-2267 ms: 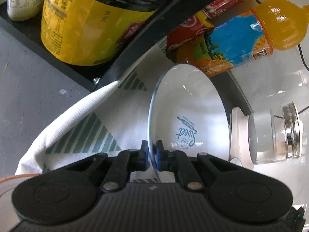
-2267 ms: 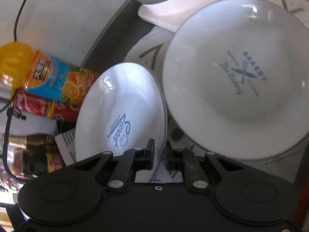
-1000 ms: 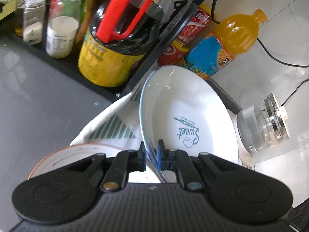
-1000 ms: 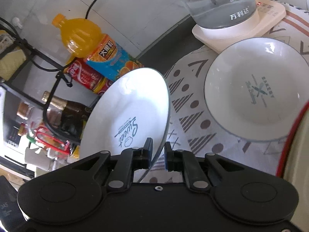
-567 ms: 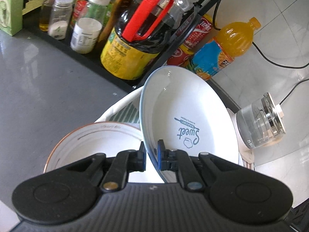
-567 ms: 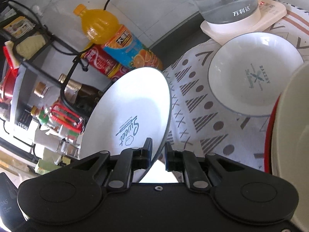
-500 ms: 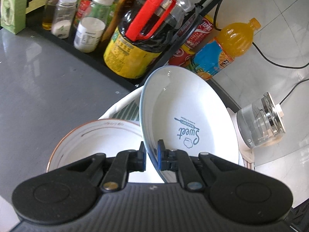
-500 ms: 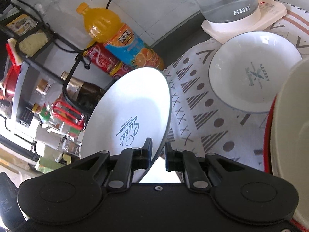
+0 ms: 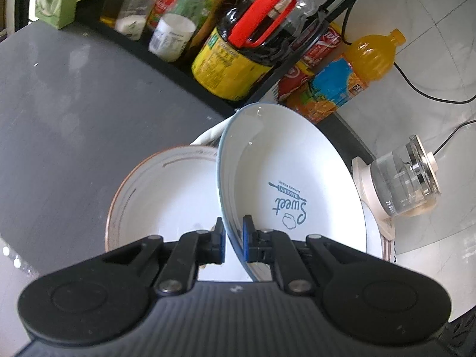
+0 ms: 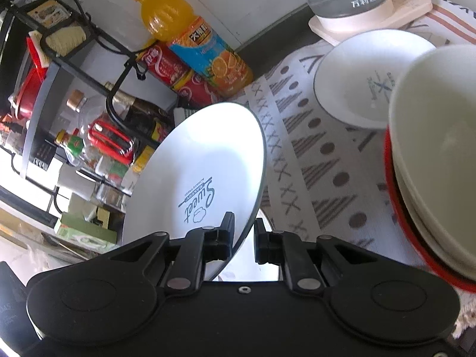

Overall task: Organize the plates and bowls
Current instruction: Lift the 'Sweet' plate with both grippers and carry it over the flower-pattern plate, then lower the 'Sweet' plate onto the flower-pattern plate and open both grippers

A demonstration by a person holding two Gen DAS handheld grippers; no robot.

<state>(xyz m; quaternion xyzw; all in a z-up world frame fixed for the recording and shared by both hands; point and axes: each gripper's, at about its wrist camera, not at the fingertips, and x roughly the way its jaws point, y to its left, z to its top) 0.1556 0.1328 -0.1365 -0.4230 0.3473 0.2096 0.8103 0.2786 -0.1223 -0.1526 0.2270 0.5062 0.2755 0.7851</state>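
Observation:
A white plate printed "Sweet" [image 9: 285, 190] is held by its near rim, tilted on edge, in my left gripper [image 9: 233, 242], which is shut on it. The same plate [image 10: 202, 178] shows in the right wrist view, and my right gripper [image 10: 242, 242] is shut on its rim too. Under it lies a larger brown-rimmed plate [image 9: 160, 196]. A white "Bakery" plate [image 10: 354, 83] lies on the patterned cloth [image 10: 312, 160]. A cream bowl [image 10: 437, 136] sits in a red dish at the right.
A rack of bottles and jars [image 9: 232, 47] stands behind, with an orange juice bottle [image 10: 193, 41] and red cans [image 10: 172, 74]. A glass kettle [image 9: 407, 175] sits on its base. Grey countertop [image 9: 59, 113] lies to the left.
Both grippers have lifted the "Sweet" plate up and back from the cloth. It now hangs over the brown-rimmed plate, and the cream bowl has come into view at the right.

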